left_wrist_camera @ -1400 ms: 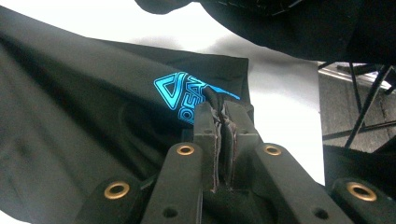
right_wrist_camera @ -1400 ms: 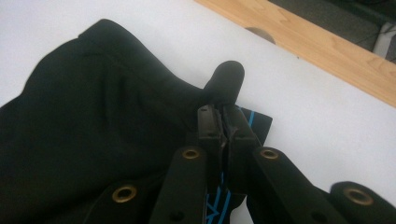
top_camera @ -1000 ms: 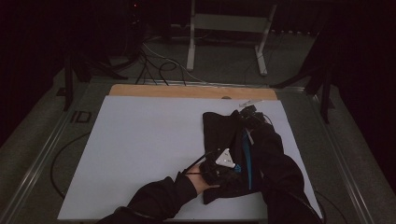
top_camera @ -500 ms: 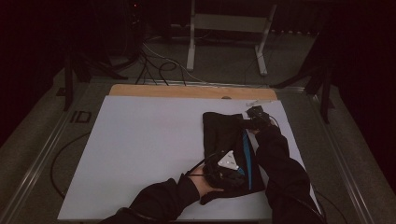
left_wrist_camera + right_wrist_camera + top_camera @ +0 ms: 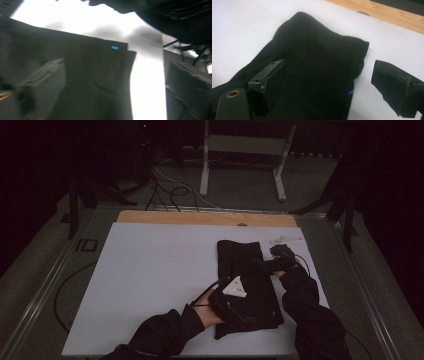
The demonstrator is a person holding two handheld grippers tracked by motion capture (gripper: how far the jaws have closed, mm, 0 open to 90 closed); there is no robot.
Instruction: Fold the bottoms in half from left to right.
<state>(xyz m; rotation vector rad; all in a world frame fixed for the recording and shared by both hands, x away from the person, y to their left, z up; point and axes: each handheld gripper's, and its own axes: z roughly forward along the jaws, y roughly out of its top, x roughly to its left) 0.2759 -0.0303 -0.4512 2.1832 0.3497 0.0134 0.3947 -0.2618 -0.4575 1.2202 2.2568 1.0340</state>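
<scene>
Black garment, folded, on white surface, long axis running near to far.
Left claw over near end, right claw at far right edge; both just opened wide, gripping nothing.

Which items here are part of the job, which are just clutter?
In the job: black garment, folded on the white tabletop; left gripper, right gripper, both open.
Lying about: pale scrap near far right corner; metal stand; floor cables.
</scene>
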